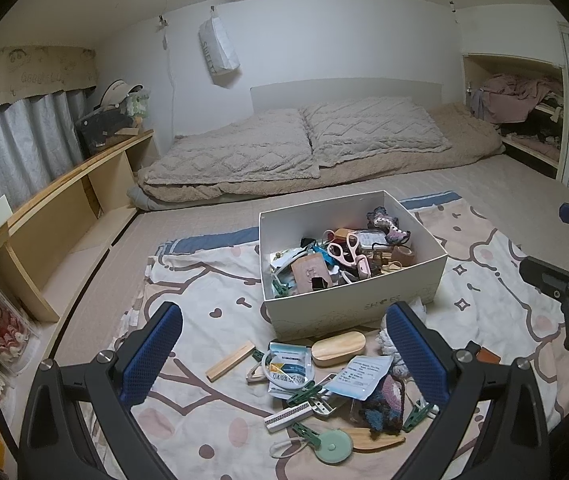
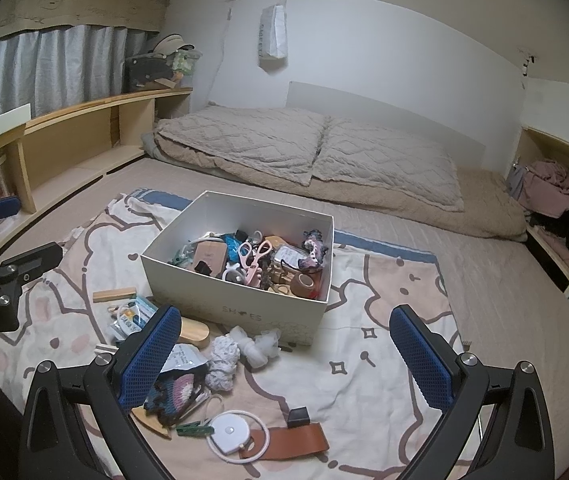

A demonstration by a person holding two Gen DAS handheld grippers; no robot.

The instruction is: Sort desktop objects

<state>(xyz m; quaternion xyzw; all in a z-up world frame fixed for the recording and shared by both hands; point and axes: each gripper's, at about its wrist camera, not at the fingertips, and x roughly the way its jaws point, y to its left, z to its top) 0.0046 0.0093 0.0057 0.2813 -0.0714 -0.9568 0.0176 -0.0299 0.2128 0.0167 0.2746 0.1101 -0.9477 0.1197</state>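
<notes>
White cardboard forms the shoe box, which sits on a cartoon-printed sheet spread over the bed and is heaped with small things, pink scissors on top. More clutter lies loose on the sheet in front of the box: a wooden block, an oval wooden case, printed packets, green clips and a round mint tape measure. The left gripper hangs over this pile with its blue pads spread wide, nothing between them. The right gripper is equally wide and empty (it hovers nearer the box's right corner), above a white round gadget, a brown leather strap and a crocheted piece. Two quilted pillows lie beyond.
</notes>
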